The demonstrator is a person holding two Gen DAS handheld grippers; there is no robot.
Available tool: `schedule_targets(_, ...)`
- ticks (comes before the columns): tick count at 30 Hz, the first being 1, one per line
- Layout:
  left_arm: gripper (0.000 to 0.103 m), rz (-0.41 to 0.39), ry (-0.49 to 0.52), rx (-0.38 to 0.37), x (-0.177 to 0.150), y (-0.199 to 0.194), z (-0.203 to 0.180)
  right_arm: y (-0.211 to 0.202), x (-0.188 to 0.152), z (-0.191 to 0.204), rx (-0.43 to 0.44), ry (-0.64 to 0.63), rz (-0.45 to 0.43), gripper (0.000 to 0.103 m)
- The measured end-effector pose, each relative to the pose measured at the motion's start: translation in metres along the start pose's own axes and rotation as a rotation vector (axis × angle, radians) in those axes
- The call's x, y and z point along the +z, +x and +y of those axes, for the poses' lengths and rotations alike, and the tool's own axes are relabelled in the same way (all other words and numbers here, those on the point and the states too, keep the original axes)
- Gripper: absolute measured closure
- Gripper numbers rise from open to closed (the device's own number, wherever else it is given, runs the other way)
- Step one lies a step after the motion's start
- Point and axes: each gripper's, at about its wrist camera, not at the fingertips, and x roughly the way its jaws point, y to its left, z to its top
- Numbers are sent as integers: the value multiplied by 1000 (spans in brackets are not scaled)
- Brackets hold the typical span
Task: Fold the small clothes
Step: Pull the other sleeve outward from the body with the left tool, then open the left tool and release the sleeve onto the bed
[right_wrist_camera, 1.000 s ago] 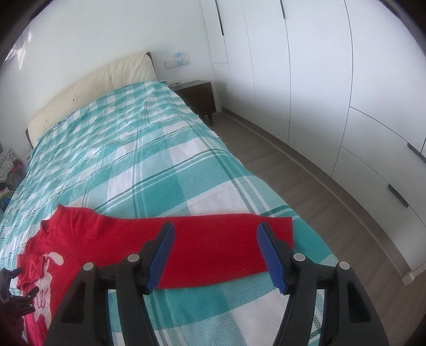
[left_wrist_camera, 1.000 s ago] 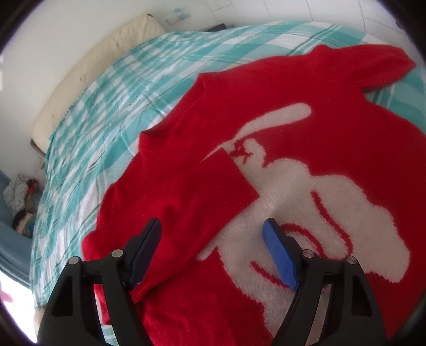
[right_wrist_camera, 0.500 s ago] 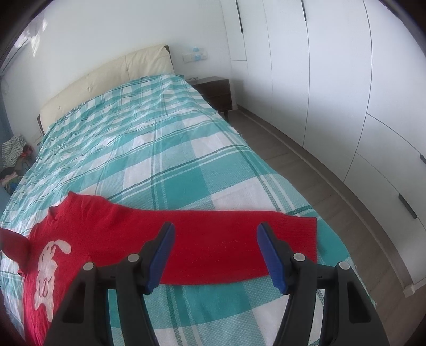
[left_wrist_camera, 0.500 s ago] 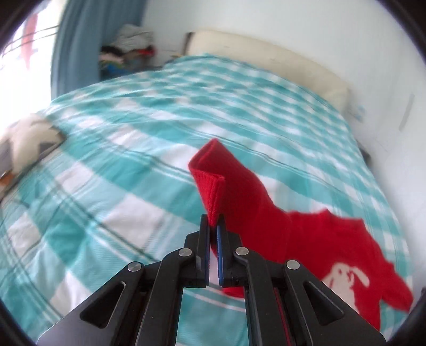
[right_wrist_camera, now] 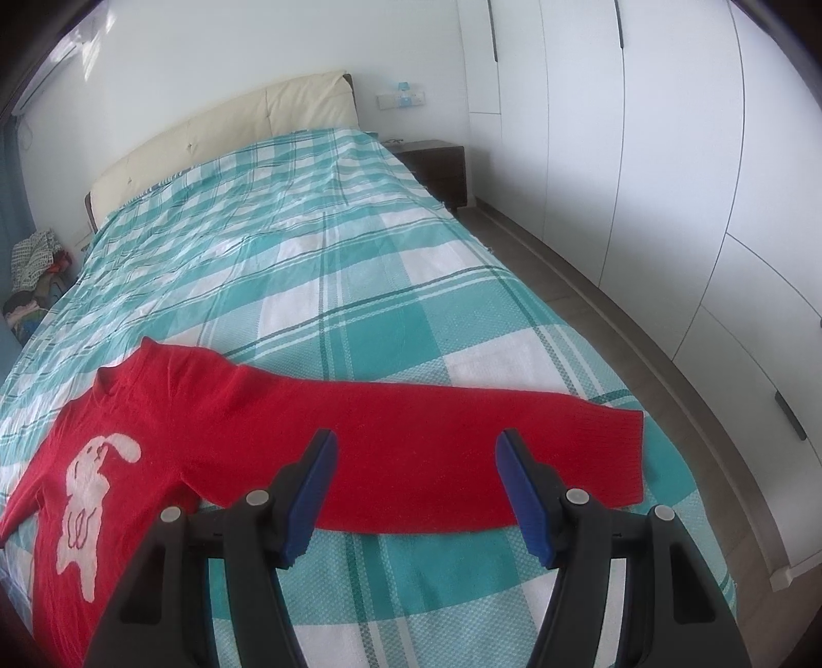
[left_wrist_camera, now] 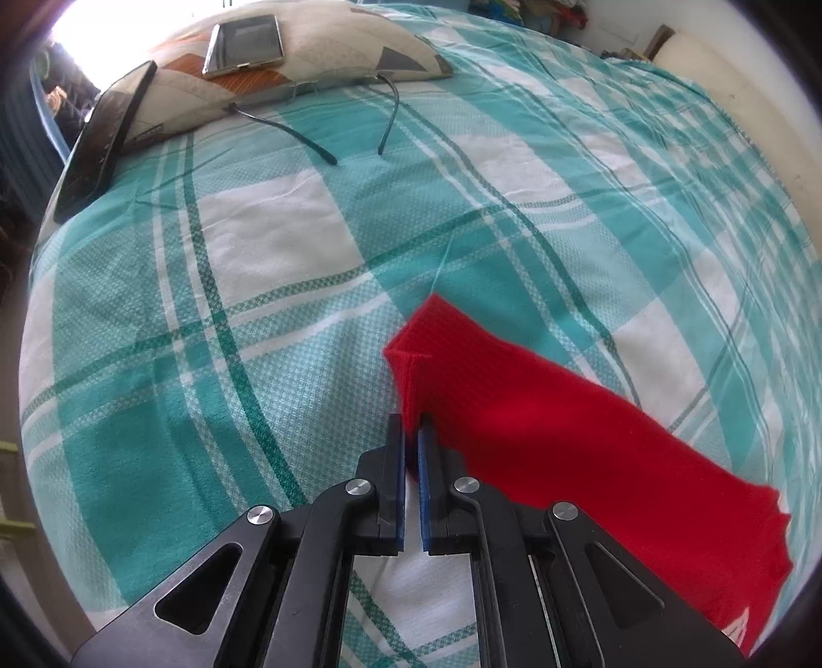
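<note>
A small red sweater [right_wrist_camera: 216, 411] with a white rabbit picture [right_wrist_camera: 90, 483] lies on the teal-and-white checked bed [right_wrist_camera: 318, 267]. In the right wrist view one sleeve [right_wrist_camera: 462, 452] stretches flat to the right, and my right gripper [right_wrist_camera: 416, 493] hovers open over it, holding nothing. In the left wrist view my left gripper [left_wrist_camera: 410, 437] is shut on the cuff end of the other sleeve [left_wrist_camera: 565, 437], which runs back to the lower right over the bedspread [left_wrist_camera: 257, 257].
In the left wrist view a patterned pillow [left_wrist_camera: 329, 56] lies at the bed's edge with a phone [left_wrist_camera: 245, 43] on it, a dark tablet [left_wrist_camera: 103, 138] leaning beside it and eyeglasses [left_wrist_camera: 354, 123] in front. The right wrist view shows white wardrobes [right_wrist_camera: 668, 154], a nightstand [right_wrist_camera: 436, 159] and the headboard [right_wrist_camera: 231, 128].
My left gripper went from open over the rabbit front to shut on the sleeve cuff and has swung it outward toward the pillow side. My right gripper stayed open and drew back slightly.
</note>
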Motion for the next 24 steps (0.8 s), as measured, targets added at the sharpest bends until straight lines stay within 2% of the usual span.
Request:
schedule_targets(4,101,27,20,27,-3,7,0,3,-1,-1,-7,8,8,39)
schedule_targets(8,100,52,3,20,-2,12,6,1,-1,-3,-6,18,0,39)
schedule_targets(11,95,63,40,31,-2,13,3,0,0,-7,-4,33,-2,39)
schedule_targets(12,90,66,42,28,-2,12,3,0,1,-9,-4,40,0,39)
schedule_targets(14,71,72,21,16,-3,6,8,0,1,-12,-2,59,6,37)
schedule_targets(16,35,51,-17,25,-6,-6,17,-1,2,-17,0,85,2,27)
schedule_targets(18,21,11,-67,48,-8,-20,28,-5,4,-21,-7,105,-14,27)
schedule_targets(22,20,-85,-184,31,-8,-50,51,-15,7,-29,-28,136,-58,27)
schedule_targets(24,17,-142,-226,14,-7,-63,56,-20,9,-33,-41,150,-82,26)
